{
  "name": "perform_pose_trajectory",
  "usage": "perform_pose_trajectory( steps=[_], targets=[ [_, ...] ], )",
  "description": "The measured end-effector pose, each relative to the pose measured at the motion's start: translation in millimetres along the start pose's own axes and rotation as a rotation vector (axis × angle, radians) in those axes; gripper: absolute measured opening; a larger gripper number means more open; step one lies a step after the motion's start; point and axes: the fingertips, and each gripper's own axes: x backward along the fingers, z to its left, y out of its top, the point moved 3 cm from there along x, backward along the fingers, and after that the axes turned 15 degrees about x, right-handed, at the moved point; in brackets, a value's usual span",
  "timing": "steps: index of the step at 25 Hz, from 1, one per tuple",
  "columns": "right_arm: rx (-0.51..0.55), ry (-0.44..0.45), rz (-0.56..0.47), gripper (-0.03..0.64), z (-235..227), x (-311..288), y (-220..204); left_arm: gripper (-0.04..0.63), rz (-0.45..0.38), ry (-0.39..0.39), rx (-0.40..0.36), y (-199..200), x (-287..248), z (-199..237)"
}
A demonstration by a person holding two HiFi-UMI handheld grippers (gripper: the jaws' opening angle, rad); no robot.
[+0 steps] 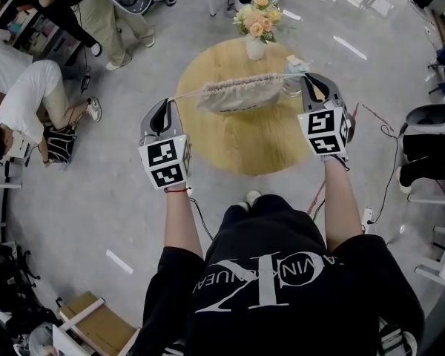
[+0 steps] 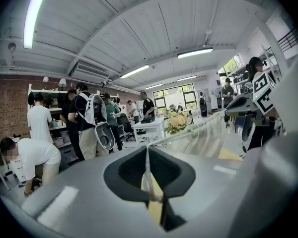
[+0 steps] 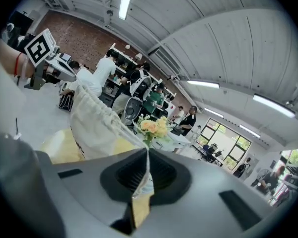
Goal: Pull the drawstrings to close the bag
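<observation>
Head view — one round, pale wooden surface stands on a grey floor. At its far edge is one white vase of yellow and peach flowers. One cream fabric drawstring bag, its mouth gathered into pleats, hangs stretched between the left gripper and the right gripper, just in front of the vase. A thin white cord runs from the bag's left end to the left gripper. Several people stand or crouch on the floor at upper left, well apart from the surface.

Left gripper view — the jaws are pressed together, pinching one cord end. The bag hangs ahead, with the flowers behind it.

Right gripper view — the jaws are pressed together on the other cord end. The bag fills the left of the view and partly hides the surface, with the flowers beside it.
</observation>
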Motion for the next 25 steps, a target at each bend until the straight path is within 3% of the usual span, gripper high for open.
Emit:
perform_pose_trajectory(
  steps=[8,25],
  targets=[
    [0.000,-0.019,0.012,0.018,-8,-2,-4,0.018,0.000,-0.004,-0.015,5,-4,6],
    [0.008,-0.031,0.046,0.018,-18,-7,-19,0.018,0.018,-0.002,0.037,3,-6,23]
  ],
)
